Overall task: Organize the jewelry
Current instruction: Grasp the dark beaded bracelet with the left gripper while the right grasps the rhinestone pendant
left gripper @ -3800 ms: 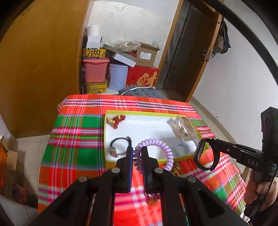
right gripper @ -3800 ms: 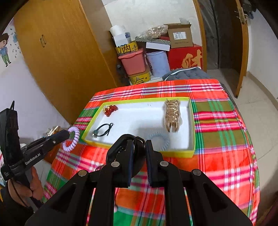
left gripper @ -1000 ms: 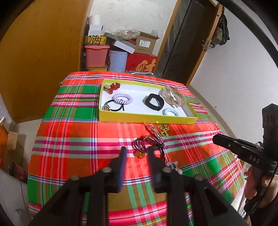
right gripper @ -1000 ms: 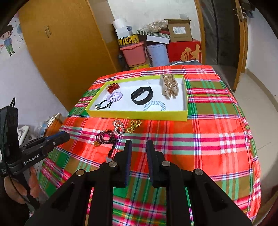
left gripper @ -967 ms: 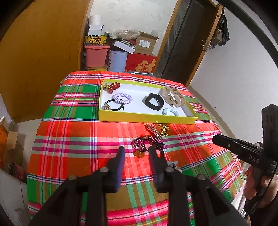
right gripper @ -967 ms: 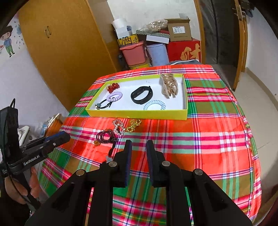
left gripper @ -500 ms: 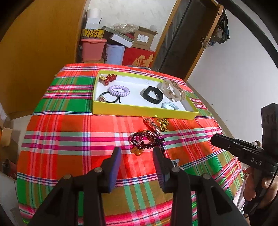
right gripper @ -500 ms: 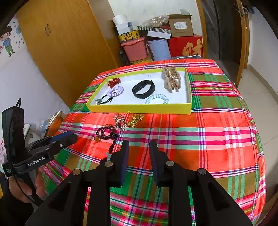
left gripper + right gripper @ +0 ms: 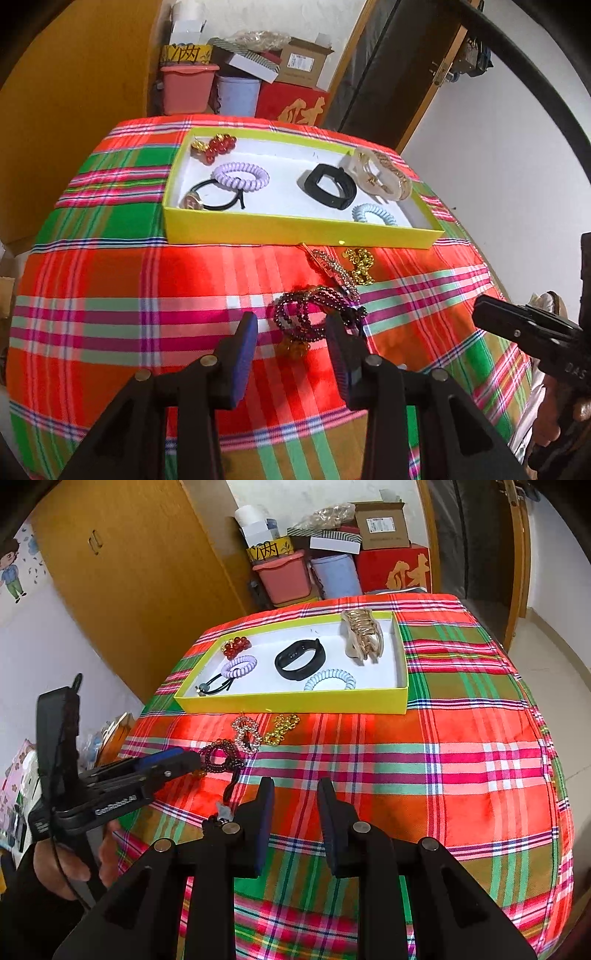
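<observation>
left gripper (image 9: 290, 328) tilted down, jaws parted, over dark bead bracelet (image 9: 314, 312)

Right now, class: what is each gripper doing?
Left gripper: open, just widened, fingers straddling the dark beaded bracelet, not gripping.
Right gripper: open, just widened, empty.

A lived-in room of a home. Ahead of the grippers, a plaid tablecloth (image 9: 461, 760) covers the table; beyond it stand a wooden wardrobe (image 9: 147, 572), stacked storage boxes (image 9: 380, 524), plastic bins (image 9: 284, 578) and a wooden door (image 9: 424, 74).
</observation>
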`<action>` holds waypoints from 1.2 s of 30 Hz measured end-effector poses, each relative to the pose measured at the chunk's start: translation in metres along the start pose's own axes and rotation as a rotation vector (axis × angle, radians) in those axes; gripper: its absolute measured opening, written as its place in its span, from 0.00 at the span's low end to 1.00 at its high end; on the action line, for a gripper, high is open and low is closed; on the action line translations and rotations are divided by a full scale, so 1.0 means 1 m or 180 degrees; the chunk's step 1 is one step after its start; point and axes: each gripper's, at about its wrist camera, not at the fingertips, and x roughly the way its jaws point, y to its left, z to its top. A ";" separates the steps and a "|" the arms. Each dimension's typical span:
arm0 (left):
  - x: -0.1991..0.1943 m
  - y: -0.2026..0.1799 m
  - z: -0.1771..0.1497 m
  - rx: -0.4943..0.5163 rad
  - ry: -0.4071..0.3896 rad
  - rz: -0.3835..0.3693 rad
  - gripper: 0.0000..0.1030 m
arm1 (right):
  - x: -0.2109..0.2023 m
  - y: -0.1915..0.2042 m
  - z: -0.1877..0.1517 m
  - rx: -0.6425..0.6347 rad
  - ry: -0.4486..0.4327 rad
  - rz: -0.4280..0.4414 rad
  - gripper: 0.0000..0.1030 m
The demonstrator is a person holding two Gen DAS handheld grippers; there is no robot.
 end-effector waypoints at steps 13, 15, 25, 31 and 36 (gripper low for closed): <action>0.012 -0.001 0.001 0.0119 -0.0073 0.0165 0.06 | 0.014 0.002 0.006 -0.0008 0.0031 0.0042 0.24; 0.010 0.001 0.000 0.0122 -0.0084 0.0169 0.06 | 0.016 0.003 0.007 -0.0015 0.0039 0.0046 0.24; -0.012 0.019 -0.006 -0.0059 -0.0198 0.0135 0.06 | 0.029 0.013 0.012 -0.0095 0.0093 0.0093 0.24; -0.024 0.033 -0.007 -0.0168 -0.0262 0.0142 0.06 | 0.043 0.024 0.015 -0.0212 0.0146 0.0131 0.24; -0.031 0.044 -0.008 -0.0272 -0.0288 0.0130 0.06 | 0.057 0.036 0.022 -0.0351 0.0176 0.0135 0.24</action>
